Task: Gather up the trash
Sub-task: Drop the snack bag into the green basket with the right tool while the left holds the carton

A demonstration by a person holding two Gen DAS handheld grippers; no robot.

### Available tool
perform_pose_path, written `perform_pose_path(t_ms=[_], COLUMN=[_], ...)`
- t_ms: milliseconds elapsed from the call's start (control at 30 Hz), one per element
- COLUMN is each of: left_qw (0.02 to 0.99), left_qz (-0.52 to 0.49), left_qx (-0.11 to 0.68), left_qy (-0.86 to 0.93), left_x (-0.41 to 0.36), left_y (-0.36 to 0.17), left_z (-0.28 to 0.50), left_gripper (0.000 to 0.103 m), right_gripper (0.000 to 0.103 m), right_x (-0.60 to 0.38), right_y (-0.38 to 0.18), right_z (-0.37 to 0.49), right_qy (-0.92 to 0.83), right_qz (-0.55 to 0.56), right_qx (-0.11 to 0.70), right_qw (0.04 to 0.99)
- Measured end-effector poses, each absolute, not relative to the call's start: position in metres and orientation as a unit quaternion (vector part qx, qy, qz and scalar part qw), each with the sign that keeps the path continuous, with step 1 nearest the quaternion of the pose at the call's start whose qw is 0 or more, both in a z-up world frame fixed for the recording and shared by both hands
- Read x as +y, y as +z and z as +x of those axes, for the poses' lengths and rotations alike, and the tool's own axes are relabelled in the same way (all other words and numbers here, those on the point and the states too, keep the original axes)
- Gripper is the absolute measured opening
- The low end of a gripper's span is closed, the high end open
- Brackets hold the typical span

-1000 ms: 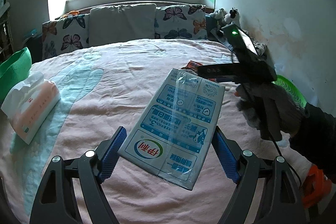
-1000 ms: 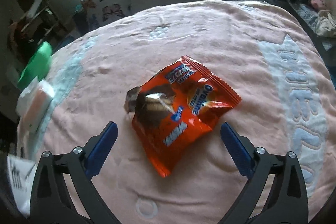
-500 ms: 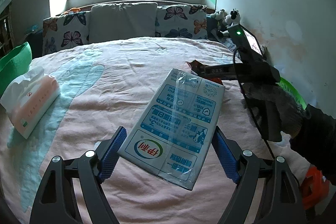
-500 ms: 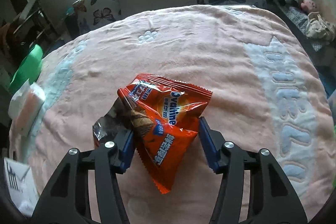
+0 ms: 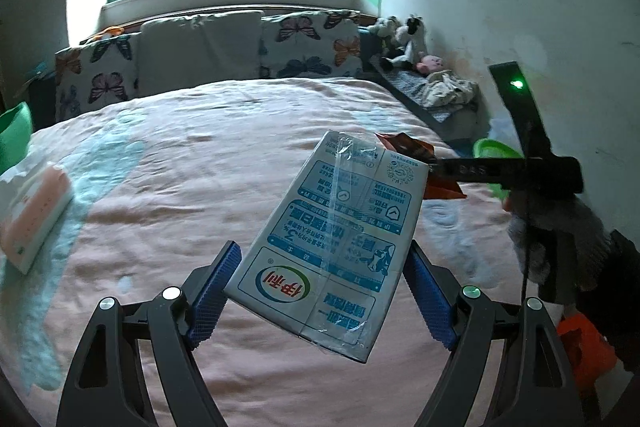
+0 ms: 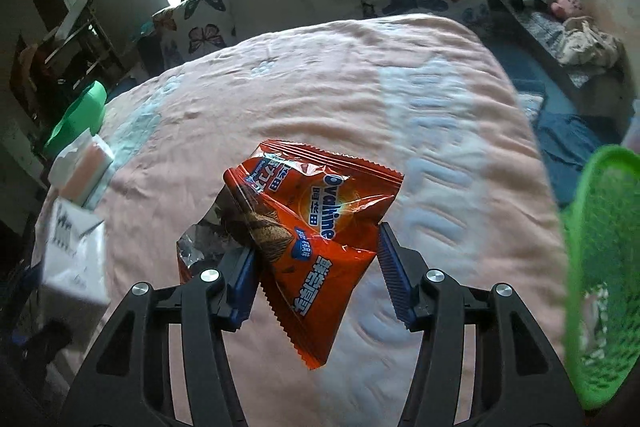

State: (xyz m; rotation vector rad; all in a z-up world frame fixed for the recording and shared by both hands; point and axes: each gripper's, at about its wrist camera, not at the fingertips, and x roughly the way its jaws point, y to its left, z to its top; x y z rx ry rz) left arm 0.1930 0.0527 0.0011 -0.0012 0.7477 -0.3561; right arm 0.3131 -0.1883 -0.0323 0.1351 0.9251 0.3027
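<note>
Above a pink quilted bedspread [image 5: 208, 187], the left gripper [image 5: 322, 285] clamps its blue ribbed pads on both long edges of a flattened white-and-blue milk carton [image 5: 334, 247], held tilted clear of the bed. The right gripper [image 6: 316, 267] is closed narrow on a crinkled orange foil snack wrapper [image 6: 316, 223], torn open at one corner and lifted off the bedspread; its jaws drew in during the past second and now pinch the wrapper from both sides. A green mesh plastic basket [image 6: 600, 267] stands at the right edge of the right wrist view, just beside the bed. A pink-and-white soft pack of tissues [image 5: 34, 203] lies on the bedspread's left side, well apart from both grippers. Butterfly-print cushions [image 5: 308, 45] line the headboard beneath the window.
</note>
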Motion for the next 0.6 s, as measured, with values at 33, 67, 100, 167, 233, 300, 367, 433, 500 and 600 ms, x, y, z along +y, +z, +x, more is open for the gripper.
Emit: perform_pose_path(t_ms=[33, 67, 100, 167, 233, 300, 367, 433, 500, 600], left_qw=[0.914, 0.913, 0.912, 0.909, 0.906, 0.905, 0.903, 0.901, 0.898, 0.894], left_qz=[0.002, 0.003, 0.005, 0.007, 0.007, 0.012, 0.017, 0.022, 0.025, 0.03], left_qx=[0.363, 0.363, 0.364, 0.365, 0.367, 0.365, 0.363, 0.361, 0.361, 0.362], left_qy=[-0.18, -0.184, -0.19, -0.199, -0.21, -0.221, -0.231, -0.241, -0.25, -0.263], left_x=[0.043, 0.037, 0.028, 0.014, 0.0, -0.018, -0.034, -0.05, -0.062, -0.084], left_y=[0.002, 0.002, 0.002, 0.003, 0.004, 0.007, 0.009, 0.011, 0.012, 0.013], left_z=[0.193, 0.193, 0.193, 0.194, 0.195, 0.196, 0.197, 0.197, 0.197, 0.199], left_gripper=[0.079, 0.079, 0.079, 0.079, 0.079, 0.079, 0.079, 0.079, 0.079, 0.079], right_gripper=[0.055, 0.055, 0.055, 0.055, 0.055, 0.055, 0.055, 0.055, 0.056, 0.057], right_x=[-0.195, -0.203, -0.213, -0.229, -0.248, -0.268, -0.286, -0.309, -0.329, -0.358], right_y=[-0.03, -0.027, -0.025, -0.021, -0.017, -0.012, -0.01, -0.008, -0.009, -0.011], right_z=[0.307, 0.302, 0.295, 0.284, 0.273, 0.261, 0.253, 0.242, 0.235, 0.225], right_qy=[0.142, 0.139, 0.136, 0.127, 0.117, 0.103, 0.092, 0.076, 0.059, 0.034], right_qz=[0.065, 0.067, 0.07, 0.074, 0.078, 0.081, 0.086, 0.088, 0.088, 0.091], right_qx=[0.442, 0.44, 0.438, 0.435, 0.432, 0.426, 0.424, 0.422, 0.421, 0.421], right_qw=[0.883, 0.885, 0.886, 0.888, 0.891, 0.895, 0.897, 0.899, 0.901, 0.902])
